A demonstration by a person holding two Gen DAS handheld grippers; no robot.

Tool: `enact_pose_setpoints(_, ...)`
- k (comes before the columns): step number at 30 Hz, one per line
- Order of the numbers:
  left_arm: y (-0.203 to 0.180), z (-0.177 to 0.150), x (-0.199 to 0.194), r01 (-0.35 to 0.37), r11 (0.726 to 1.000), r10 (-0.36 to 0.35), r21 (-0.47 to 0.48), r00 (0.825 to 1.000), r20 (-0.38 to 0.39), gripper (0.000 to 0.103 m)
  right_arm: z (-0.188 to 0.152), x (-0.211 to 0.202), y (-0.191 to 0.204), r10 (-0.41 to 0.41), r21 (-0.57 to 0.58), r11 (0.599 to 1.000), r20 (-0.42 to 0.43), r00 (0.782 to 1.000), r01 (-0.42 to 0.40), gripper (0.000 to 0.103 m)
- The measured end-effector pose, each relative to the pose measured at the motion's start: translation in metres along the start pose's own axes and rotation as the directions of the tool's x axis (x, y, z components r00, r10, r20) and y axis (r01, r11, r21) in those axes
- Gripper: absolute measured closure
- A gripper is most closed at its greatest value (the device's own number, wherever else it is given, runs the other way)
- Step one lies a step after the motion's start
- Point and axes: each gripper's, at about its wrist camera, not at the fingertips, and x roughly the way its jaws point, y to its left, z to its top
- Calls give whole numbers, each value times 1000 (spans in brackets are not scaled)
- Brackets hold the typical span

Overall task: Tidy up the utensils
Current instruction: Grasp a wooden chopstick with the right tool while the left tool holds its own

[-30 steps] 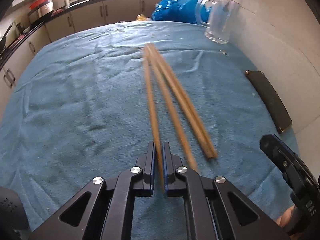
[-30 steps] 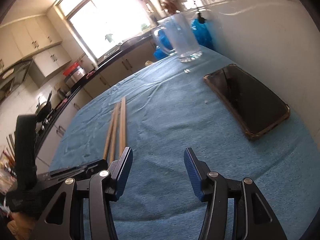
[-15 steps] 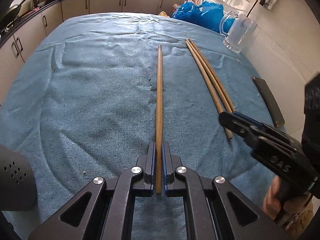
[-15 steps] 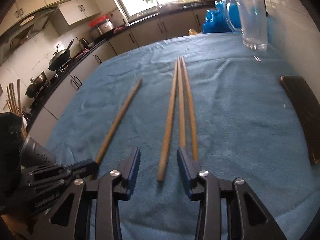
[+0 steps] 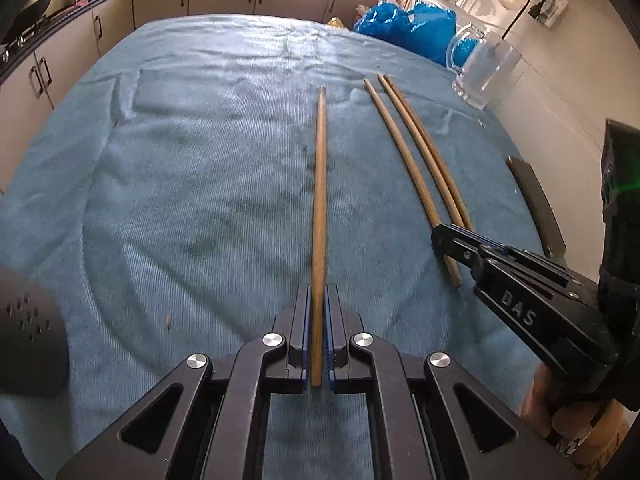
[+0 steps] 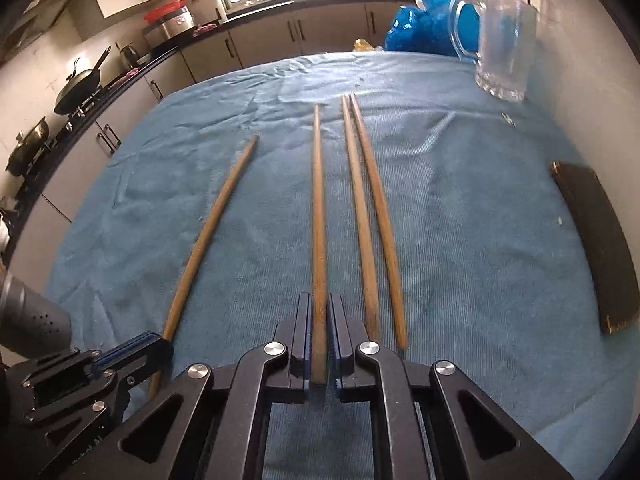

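Several long wooden chopsticks lie on a blue towel-covered table (image 5: 180, 160). My left gripper (image 5: 319, 308) is shut on the near end of one chopstick (image 5: 320, 200), which points away from me; it also shows in the right wrist view (image 6: 208, 236), leftmost. My right gripper (image 6: 320, 316) is shut on the near end of another chopstick (image 6: 318, 208). Two more chopsticks (image 6: 368, 216) lie side by side just right of it. In the left wrist view the right gripper (image 5: 456, 236) sits at the near ends of the chopsticks (image 5: 416, 160) at right.
A clear glass mug (image 6: 502, 40) stands at the table's far right by the wall, also in the left wrist view (image 5: 484, 70). A dark phone (image 6: 596, 248) lies at the right edge. A blue plastic bag (image 5: 404, 26) sits behind. Kitchen counters surround the table.
My left gripper pulled its chopstick leftward, apart from the others. My right gripper moved in from open and closed on the near end of the leftmost remaining chopstick.
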Motion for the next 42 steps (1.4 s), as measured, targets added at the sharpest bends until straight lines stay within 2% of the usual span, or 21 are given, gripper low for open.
enact_pose_setpoints(6,13,-63,-33,92,996,-93,-18,993,-74,97,-67,-43,-15,89,10,996,-107,990,-88,95)
enact_pose_setpoints(10,20,-99,-60,145,989,-142,23,983,-116,97,-112,-71,-28,128,-36,990,-165,978,-136,93)
enact_pose_setpoints(11,21,-102,-66,154,987,-149,33,982,-119,97,-118,-77,-29,127,-52,989,-161,979,-137,89)
enact_pose_setpoints(12,22,-105,-73,151,988,-145,45,983,-110,97,-121,-80,-30,114,-66,990,-158,981,-126,71)
enact_pose_setpoints(13,21,-104,-79,140,989,-134,56,986,-96,97,-122,-86,-30,89,-88,991,-136,987,-102,59)
enact_pose_setpoints(15,20,-99,-86,113,991,-109,78,992,-59,93,-119,-92,-30,64,-118,990,-84,994,-74,58)
enact_pose_setpoints(17,20,-87,-85,85,995,-84,45,996,-40,86,-109,-90,-30,68,-104,992,-62,996,-74,58)
enact_pose_setpoints(19,19,-75,-77,95,995,-94,23,995,-39,86,-100,-82,-25,69,-108,991,-56,996,-75,58)
enact_pose_setpoints(23,4,-47,-50,43,998,-41,48,998,-42,86,-71,-54,-7,8,-128,992,-84,996,-19,61)
enact_pose_setpoints(25,-3,-36,-34,15,998,-11,62,998,-58,86,-57,-39,-5,-12,-126,992,-112,994,-3,70)
enact_pose_setpoints(27,-9,-26,-16,-5,997,13,81,996,-88,86,-46,-32,-2,-31,-134,991,-121,992,15,73)
enact_pose_setpoints(28,-11,-24,-16,-18,996,24,91,998,-66,86,-40,-28,0,-44,-144,989,-129,991,25,77)
enact_pose_setpoints(30,-17,-17,-10,-43,992,52,118,996,-72,86,-32,-24,0,-59,-152,988,-147,987,36,82)
enact_pose_setpoints(36,-12,-1,-3,-41,993,50,111,995,-84,86,-15,-10,3,-104,-179,981,-190,976,70,82)
enact_pose_setpoints(42,-13,2,-2,-42,992,52,115,995,-82,86,5,1,7,-143,-179,979,-263,954,98,82)
